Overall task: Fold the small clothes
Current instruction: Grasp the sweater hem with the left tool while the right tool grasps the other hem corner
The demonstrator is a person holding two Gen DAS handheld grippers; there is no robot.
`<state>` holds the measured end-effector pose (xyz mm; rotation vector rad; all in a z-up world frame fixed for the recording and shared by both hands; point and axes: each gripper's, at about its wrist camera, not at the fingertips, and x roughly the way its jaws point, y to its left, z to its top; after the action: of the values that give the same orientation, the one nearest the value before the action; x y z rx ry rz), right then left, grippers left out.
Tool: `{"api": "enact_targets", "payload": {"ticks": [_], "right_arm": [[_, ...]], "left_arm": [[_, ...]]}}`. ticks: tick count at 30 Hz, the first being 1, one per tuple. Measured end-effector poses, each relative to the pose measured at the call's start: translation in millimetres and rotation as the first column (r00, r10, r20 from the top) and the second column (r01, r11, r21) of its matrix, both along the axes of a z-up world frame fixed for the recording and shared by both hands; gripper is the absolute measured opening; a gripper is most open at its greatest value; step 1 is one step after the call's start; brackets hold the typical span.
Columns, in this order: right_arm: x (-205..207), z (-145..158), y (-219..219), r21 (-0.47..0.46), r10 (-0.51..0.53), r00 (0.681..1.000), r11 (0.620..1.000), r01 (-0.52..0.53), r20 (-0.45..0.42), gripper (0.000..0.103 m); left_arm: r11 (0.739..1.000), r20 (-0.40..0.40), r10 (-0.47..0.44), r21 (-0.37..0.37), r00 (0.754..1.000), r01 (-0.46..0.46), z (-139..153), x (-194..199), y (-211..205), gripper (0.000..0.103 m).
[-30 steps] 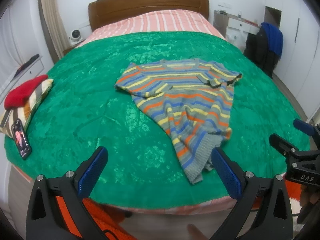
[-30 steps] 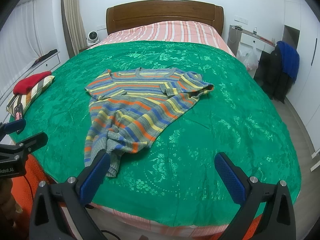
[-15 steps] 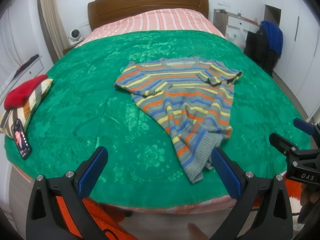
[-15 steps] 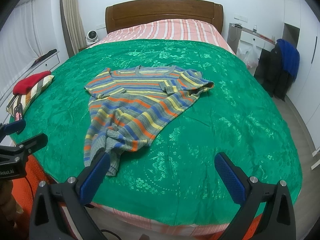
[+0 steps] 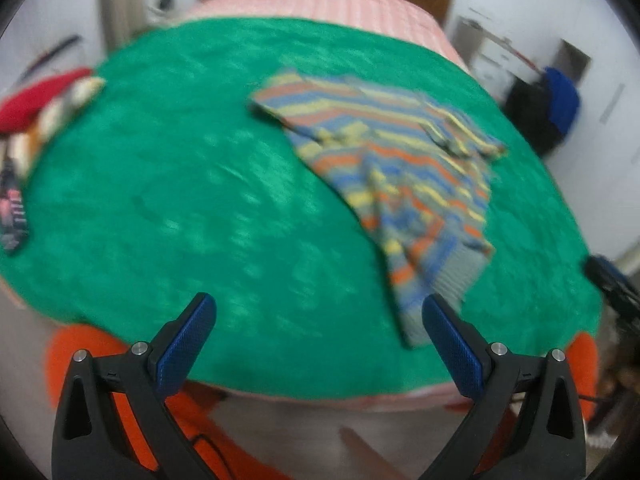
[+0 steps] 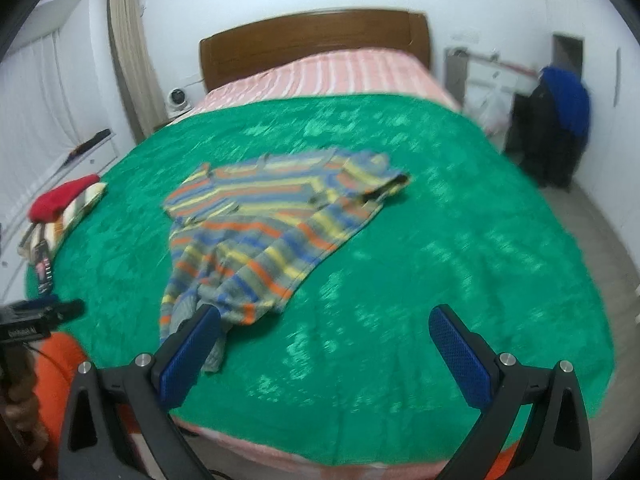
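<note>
Striped sweater (image 6: 272, 228) lies crumpled, hem bunched, on green bedspread (image 6: 460, 248) near the foot edge; left gripper (image 5: 320, 336) and right gripper (image 6: 326, 340), both spread wide and empty, hang short of it, presumably ready to flatten the hem.

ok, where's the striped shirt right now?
The striped shirt lies crumpled on the green bedspread, left of centre in the right wrist view, its hem toward the foot of the bed. Both grippers are open and clear of it.
</note>
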<state>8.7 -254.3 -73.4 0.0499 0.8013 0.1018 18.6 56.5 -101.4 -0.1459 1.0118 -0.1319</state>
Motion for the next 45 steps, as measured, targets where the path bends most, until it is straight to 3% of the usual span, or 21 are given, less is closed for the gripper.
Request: {"api": "enact_targets", "payload": {"ticks": [2,4,7,9,10,11,14,17,19,21,23,25,27,30,34,35,37,38,39,42,45], "right_arm": [[13,-21,-2,0.114,0.046,0.997,0.993,-0.038,-0.063,0.103],[41,-58,-1,0.318,0.125,0.972,0.946,-0.057,-0.198,0.1],[68,-98,11,0.536,0.228,0.929,0.844,-0.04,-0.29,0.08],[85,-118,28,0.604,0.284,0.914,0.795,-0.056,-0.289,0.053],[90,-122,33,0.633,0.312,0.91,0.771,-0.075,-0.273,0.017],[94,-123,34,0.651,0.319,0.912,0.755,-0.079,-0.26,0.01],[88,-99,4,0.691,0.282,0.942,0.719,-0.081,-0.183,0.009],[73,-79,-49,0.583,0.168,0.97,0.812,-0.036,-0.174,0.009],[63,-83,-84,0.459,0.035,0.973,0.885,0.076,-0.229,0.009],[52,-93,-109,0.336,-0.105,0.958,0.922,0.194,-0.267,0.015],[40,-94,-124,0.256,-0.204,0.938,0.926,0.278,-0.28,0.029],[28,-94,-125,0.269,-0.204,0.943,0.923,0.275,-0.265,0.029],[17,-90,-112,0.279,-0.131,0.96,0.939,0.199,-0.247,0.029],[8,-91,-83,0.284,-0.028,0.975,0.954,0.092,-0.222,0.03],[8,-95,-76,0.33,-0.006,0.979,0.941,0.075,-0.204,0.031],[8,-94,-77,0.339,-0.006,0.981,0.938,0.073,-0.196,0.031],[9,-87,-79,0.335,-0.009,0.986,0.94,0.065,-0.167,0.031],[3,-82,-82,0.324,-0.013,0.988,0.944,0.062,-0.152,0.032],[1,-78,-84,0.309,-0.018,0.99,0.949,0.06,-0.137,0.033],[0,-70,-90,0.297,-0.029,0.993,0.953,0.063,-0.117,0.039],[4,-68,-91,0.296,-0.029,0.992,0.953,0.063,-0.119,0.039]], "left_arm": [[0.999,-0.047,-0.032,0.0,0.998,0.032,-14,5,-10,0.102],[0.999,-0.055,-0.041,0.023,0.998,0.042,-20,6,-18,0.102],[0.998,-0.038,-0.04,0.047,0.998,0.042,-17,2,-20,0.102],[0.998,-0.035,-0.033,0.047,0.999,0.035,-15,1,-17,0.102],[0.998,-0.037,-0.026,0.051,0.999,0.028,-14,-1,-15,0.102],[0.998,-0.034,-0.015,0.06,0.999,0.017,-13,-3,-10,0.102],[0.997,-0.008,0.019,0.076,1.0,-0.018,-10,-8,5,0.102],[0.997,-0.011,0.044,0.07,0.999,-0.043,-16,-7,14,0.102],[0.997,-0.038,0.042,0.06,0.998,-0.039,-27,0,11,0.102],[0.998,-0.054,0.021,0.061,0.998,-0.018,-34,5,2,0.102],[0.997,-0.053,-0.018,0.075,0.998,0.022,-39,5,-11,0.102],[0.995,-0.052,-0.056,0.076,0.997,0.06,-43,4,-23,0.102],[0.993,-0.069,-0.114,0.019,0.991,0.116,-48,5,-36,0.101],[0.972,-0.086,-0.199,-0.142,0.976,0.186,-51,18,-60,0.099],[0.941,-0.161,-0.213,-0.298,0.964,0.159,-72,49,-92,0.094],[0.945,-0.187,-0.192,-0.3,0.963,0.13,-81,57,-100,0.085],[0.958,-0.183,-0.139,-0.274,0.973,0.085,-85,64,-111,0.081],[0.96,-0.155,-0.122,-0.269,0.98,0.077,-83,65,-116,0.059],[0.961,-0.132,-0.133,-0.261,0.982,0.095,-79,66,-122,0.007],[0.956,-0.15,-0.182,-0.257,0.972,0.139,-81,68,-124,0.003],[0.963,-0.146,-0.196,-0.217,0.97,0.162,-66,55,-93,0.003]]}}
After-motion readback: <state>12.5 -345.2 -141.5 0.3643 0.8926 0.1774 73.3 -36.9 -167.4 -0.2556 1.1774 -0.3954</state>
